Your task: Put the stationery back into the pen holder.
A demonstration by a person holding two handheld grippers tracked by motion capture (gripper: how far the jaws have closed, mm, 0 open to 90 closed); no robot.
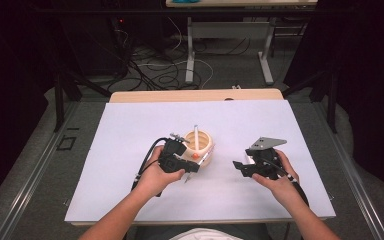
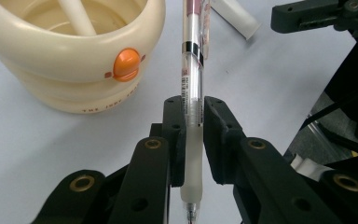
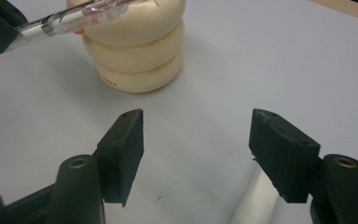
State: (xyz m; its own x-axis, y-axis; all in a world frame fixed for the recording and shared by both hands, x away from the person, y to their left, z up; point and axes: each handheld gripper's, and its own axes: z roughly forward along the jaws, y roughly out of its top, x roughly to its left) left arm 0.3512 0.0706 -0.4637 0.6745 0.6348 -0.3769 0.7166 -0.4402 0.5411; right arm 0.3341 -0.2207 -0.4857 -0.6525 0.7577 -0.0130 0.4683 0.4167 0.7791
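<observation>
The left hand-held gripper [image 2: 193, 135] is clamped on a clear gel pen [image 2: 193, 70], gripped low on its frosted sleeve, just beside the cream ribbed pen cup [image 2: 74, 70]. The cup already holds a white stick [image 2: 77, 16]. The right hand-held gripper [image 3: 196, 140] stands wide apart, empty, near the cup.

Risks: the long free end could strike the cup's rim and pivot in the grasp; a push could tip the cup on the table [image 1: 130, 190].

Pen [image 2: 192, 70] in left claw [image 2: 194, 135], just beside holder [image 1: 198, 145]; right claw [image 1: 241, 166] apart.
</observation>
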